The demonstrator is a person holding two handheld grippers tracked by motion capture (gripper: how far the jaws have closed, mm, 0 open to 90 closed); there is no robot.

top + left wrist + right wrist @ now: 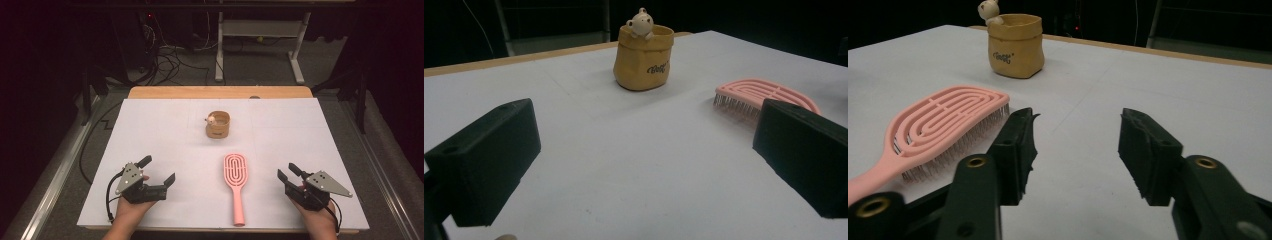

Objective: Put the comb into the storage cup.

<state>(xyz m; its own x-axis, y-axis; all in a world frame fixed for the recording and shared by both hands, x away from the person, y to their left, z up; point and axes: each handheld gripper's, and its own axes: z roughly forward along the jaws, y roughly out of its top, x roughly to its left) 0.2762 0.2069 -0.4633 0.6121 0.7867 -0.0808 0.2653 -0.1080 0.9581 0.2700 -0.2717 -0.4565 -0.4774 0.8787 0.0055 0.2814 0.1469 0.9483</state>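
- You are working at a table covered in a white sheet (pixel 165 130), with a dark room, trailing cables and a desk frame sitting behind it.
- You are holding the left gripper (pixel 159 171) low at the near left, its jaws standing wide apart with nothing between them.
- You are holding the right gripper (pixel 288 172) at the near right, its jaws also spread wide and gripping nothing.
- The pink hairbrush (pixel 236 184) is lying flat between your two hands, bristles down, with its long axis running away from you: the oval slotted head is pointing toward the far edge and the slim handle is reaching toward the near edge.
- The brush is sitting nearer your right gripper than your left; in the right gripper view its head (pixel 950 120) is lying just beside the jaw on that view's left.
- So the brush is lying to the left of your right fingers, and a sideways shift toward the handle looks like the natural approach.
- A small tan pot (pixel 217 124) with a little bear figure on its rim is standing upright farther back, well apart from the brush.
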